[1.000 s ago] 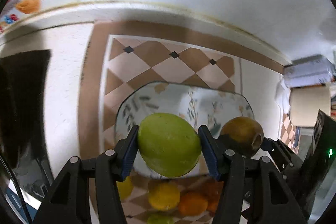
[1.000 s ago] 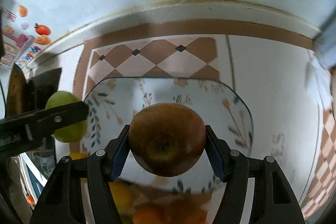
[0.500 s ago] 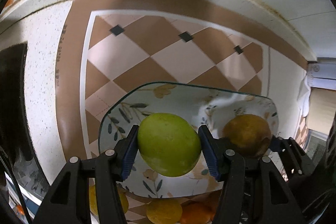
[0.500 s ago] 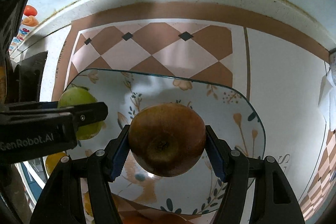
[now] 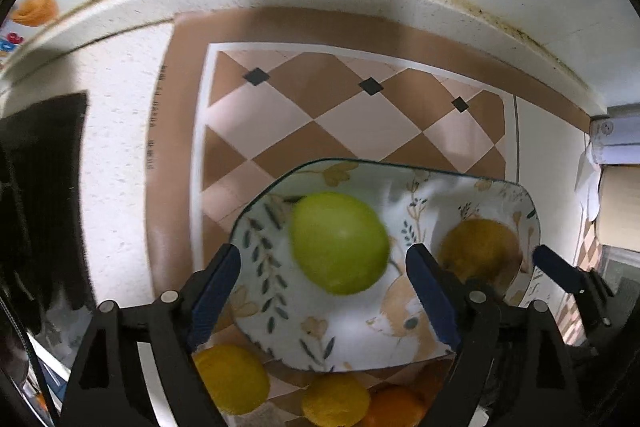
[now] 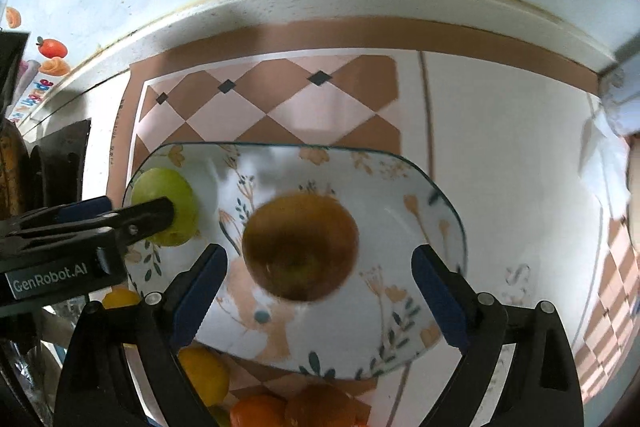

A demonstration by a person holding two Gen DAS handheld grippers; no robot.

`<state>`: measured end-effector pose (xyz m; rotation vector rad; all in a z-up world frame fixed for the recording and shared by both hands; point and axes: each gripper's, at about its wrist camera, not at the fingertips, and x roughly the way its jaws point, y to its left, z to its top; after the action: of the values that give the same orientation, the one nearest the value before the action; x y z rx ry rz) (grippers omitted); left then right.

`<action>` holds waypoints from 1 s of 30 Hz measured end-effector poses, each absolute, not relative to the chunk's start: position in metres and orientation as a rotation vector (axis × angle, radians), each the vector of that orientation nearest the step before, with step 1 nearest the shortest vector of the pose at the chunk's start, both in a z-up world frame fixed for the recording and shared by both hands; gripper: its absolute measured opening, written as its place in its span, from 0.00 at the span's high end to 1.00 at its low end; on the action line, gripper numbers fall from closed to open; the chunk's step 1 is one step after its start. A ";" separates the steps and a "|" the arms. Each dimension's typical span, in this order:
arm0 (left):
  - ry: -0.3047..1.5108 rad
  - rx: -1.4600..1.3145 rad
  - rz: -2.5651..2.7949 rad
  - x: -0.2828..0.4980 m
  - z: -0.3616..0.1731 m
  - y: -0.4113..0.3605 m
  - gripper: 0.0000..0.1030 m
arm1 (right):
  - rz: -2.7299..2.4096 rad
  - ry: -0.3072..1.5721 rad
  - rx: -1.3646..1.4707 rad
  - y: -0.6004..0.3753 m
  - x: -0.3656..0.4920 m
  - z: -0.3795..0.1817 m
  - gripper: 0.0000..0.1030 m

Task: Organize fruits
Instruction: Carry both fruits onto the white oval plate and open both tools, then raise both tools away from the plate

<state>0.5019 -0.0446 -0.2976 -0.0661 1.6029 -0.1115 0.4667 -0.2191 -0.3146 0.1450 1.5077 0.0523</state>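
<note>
- Left wrist view shows our left gripper [image 5: 322, 301] spread wide and holding nothing; the green fruit [image 5: 339, 243] lies free on the floral plate [image 5: 276, 323], toward its left edge.
- Our right gripper [image 6: 319, 293] is also wide apart with nothing between the pads; the brown fruit [image 6: 301, 246] sits near the plate's middle, touching neither finger.
- Yellow fruits [image 5: 232, 379] and an orange fruit [image 6: 258, 411] lie on the checkered mat [image 5: 320, 115], just off the plate's near edge.

Two fruits lie on the plate [image 5: 400, 343], the apple [image 5: 339, 242] left of the pear [image 5: 480, 249].
</note>
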 end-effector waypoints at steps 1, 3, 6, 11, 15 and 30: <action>1.591 -0.061 -0.109 0.497 -0.294 -0.043 0.18 | 0.042 1.508 0.144 -0.220 0.463 -0.312 0.07; 1.566 -0.043 -0.103 0.485 -0.286 -0.041 0.18 | 0.024 1.508 0.142 -0.220 0.455 -0.307 0.07; 1.535 -0.020 -0.089 0.464 -0.277 -0.038 0.18 | 0.002 1.493 0.133 -0.225 0.436 -0.296 0.07; 1.456 0.022 -0.050 0.427 -0.255 -0.027 0.18 | -0.032 1.473 0.129 -0.229 0.403 -0.283 0.07; 1.378 0.045 -0.024 0.402 -0.232 -0.026 0.18 | -0.050 1.439 0.128 -0.236 0.374 -0.266 0.07; 1.180 0.033 -0.063 0.317 -0.156 -0.024 0.18 | -0.045 1.245 0.112 -0.225 0.302 -0.168 0.07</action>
<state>0.3174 -0.0243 -0.1564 0.0329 1.1804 -0.0631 0.3020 -0.2253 -0.1679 0.1118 1.2453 -0.0447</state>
